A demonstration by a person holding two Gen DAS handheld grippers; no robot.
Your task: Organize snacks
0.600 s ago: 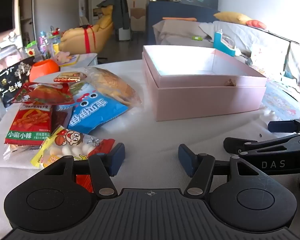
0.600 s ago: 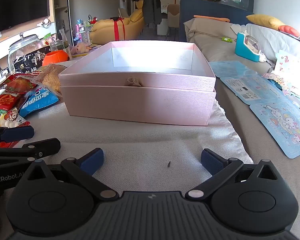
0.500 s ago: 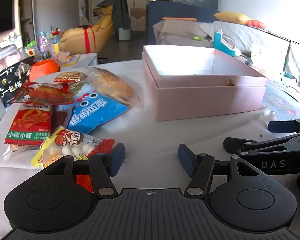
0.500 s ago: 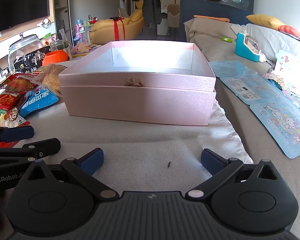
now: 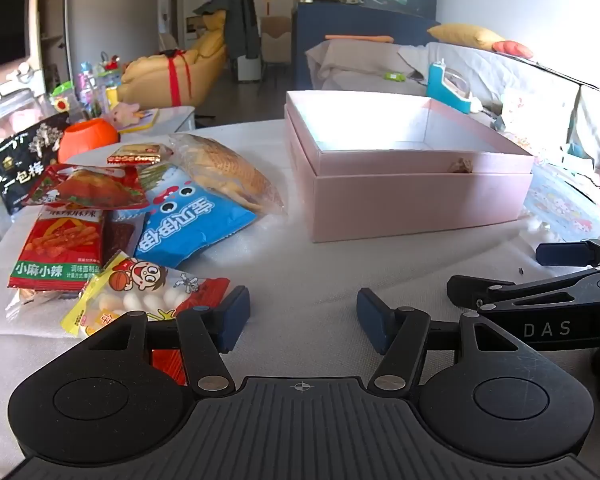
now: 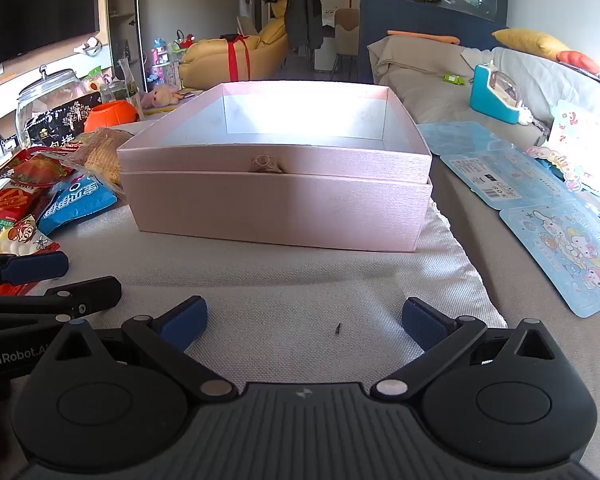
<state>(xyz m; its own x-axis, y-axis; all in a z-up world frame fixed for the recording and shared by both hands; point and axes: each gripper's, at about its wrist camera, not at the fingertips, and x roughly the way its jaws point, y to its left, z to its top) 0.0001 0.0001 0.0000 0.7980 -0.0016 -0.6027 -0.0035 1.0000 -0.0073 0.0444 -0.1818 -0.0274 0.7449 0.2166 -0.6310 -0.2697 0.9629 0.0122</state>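
An open pink box (image 5: 412, 196) (image 6: 276, 208) stands on the cloth-covered table with nothing visible inside. Left of it lies a heap of snack packets: a blue bag (image 5: 188, 224) (image 6: 76, 204), a clear bag of biscuits (image 5: 228, 172), a red-green spicy strip pack (image 5: 56, 252), a red chicken pack (image 5: 92, 190) and a yellow-red candy bag (image 5: 144, 292) (image 6: 20, 240). My left gripper (image 5: 302, 318) is open above bare cloth, its left finger beside the candy bag. My right gripper (image 6: 304, 318) is open in front of the box, with nothing between its fingers.
A black plum packet (image 5: 20, 168), an orange pumpkin cup (image 5: 86, 142) and a glass jar (image 6: 48, 100) stand at the far left. Blue cartoon sheets (image 6: 556, 224) lie right of the box. A sofa (image 6: 428, 76) with a teal toy (image 6: 496, 94) lies behind.
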